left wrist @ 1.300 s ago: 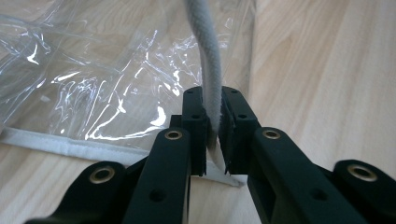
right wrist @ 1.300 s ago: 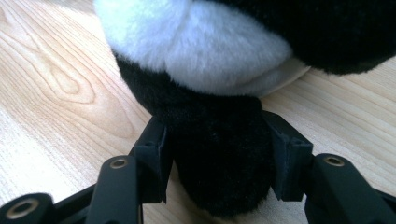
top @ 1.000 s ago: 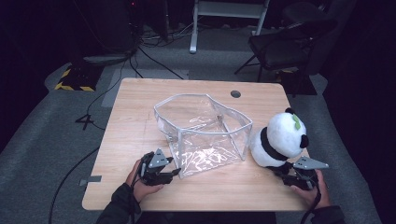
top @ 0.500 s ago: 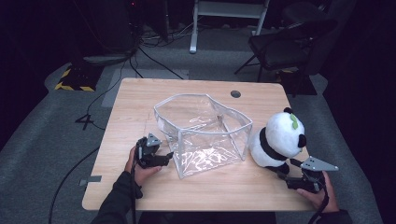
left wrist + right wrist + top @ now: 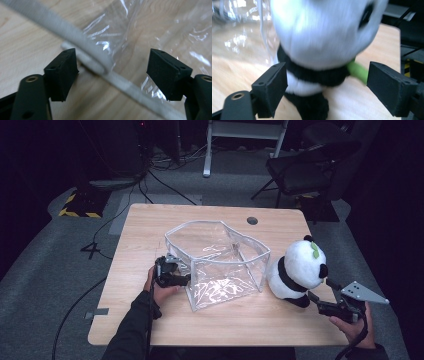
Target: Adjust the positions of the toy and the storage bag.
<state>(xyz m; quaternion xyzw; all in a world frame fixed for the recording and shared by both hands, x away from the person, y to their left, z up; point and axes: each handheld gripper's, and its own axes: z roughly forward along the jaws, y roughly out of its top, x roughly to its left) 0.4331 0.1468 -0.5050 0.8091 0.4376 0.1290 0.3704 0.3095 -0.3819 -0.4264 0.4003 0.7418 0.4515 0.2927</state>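
the left claw (image 5: 186,279) stands open at the clear bag (image 5: 220,265), its jaws just widened around the grey rim (image 5: 95,60), likely to steady it for loading. the right claw (image 5: 320,296), also just opened and empty, faces the panda (image 5: 299,270) just ahead on the tabletop (image 5: 135,235). its own view shows the panda's green leaf (image 5: 358,71).

The left gripper (image 5: 186,279) has slid along the table's front toward the clear bag's (image 5: 220,265) near-left corner, jaws opening, while the right gripper (image 5: 320,296) lifted, opening off the panda (image 5: 297,270).
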